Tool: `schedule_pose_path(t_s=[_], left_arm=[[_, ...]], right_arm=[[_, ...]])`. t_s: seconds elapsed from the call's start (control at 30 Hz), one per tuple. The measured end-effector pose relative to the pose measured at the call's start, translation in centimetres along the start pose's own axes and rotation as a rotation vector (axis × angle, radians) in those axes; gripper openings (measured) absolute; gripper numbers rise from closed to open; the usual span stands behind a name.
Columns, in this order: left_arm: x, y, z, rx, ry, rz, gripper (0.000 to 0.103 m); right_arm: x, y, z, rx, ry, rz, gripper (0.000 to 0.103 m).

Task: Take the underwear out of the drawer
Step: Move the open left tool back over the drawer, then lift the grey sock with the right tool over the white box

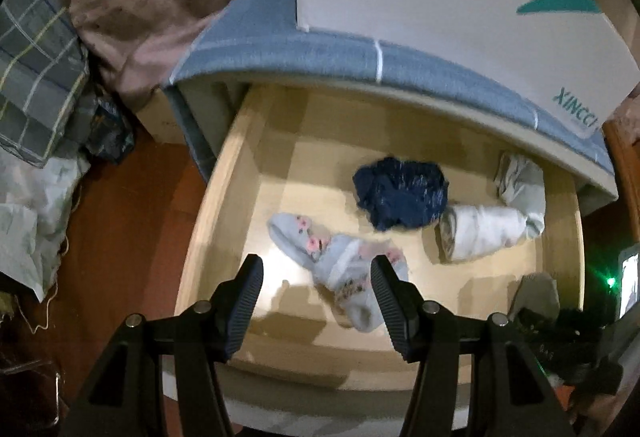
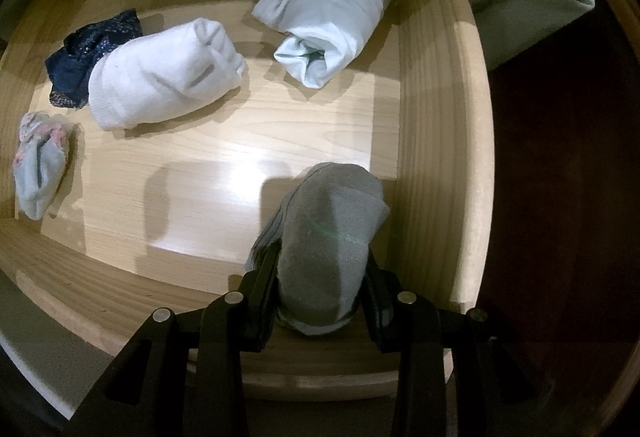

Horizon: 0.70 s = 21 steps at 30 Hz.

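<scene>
- Right gripper (image 2: 320, 277): jaws pinch a grey rolled sock (image 2: 324, 237) at the drawer (image 2: 432, 117) front corner.
- Left gripper (image 1: 316, 301): jaws spread wide above the floral sock (image 1: 336, 257), touching nothing.
- Navy underwear (image 1: 402, 197) lies mid-drawer.

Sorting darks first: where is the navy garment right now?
In the left wrist view, the navy garment lies mid-drawer, touching the white roll on its right, beyond the floral socks.
</scene>
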State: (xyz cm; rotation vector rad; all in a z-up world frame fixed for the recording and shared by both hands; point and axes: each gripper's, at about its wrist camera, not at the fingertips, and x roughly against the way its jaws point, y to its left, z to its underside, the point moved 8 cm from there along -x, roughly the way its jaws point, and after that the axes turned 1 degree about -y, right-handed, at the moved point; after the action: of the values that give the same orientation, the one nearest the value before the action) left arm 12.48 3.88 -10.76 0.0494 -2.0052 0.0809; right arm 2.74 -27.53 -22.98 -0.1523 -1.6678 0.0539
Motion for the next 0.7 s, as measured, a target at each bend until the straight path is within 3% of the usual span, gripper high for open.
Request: schedule_pose_path(t_s=[0.3, 0.7], left_arm=[[-0.7, 0.5, 0.2, 0.038, 0.021, 0.005, 0.057], [-0.4, 0.0, 0.0, 0.008, -0.005, 0.002, 0.057]], right_arm=[[0.8, -0.1, -0.5, -0.009, -0.015, -0.015, 0.027], [4.7, -1.1, -2.7, -0.013, -0.064, -0.043, 0.025]])
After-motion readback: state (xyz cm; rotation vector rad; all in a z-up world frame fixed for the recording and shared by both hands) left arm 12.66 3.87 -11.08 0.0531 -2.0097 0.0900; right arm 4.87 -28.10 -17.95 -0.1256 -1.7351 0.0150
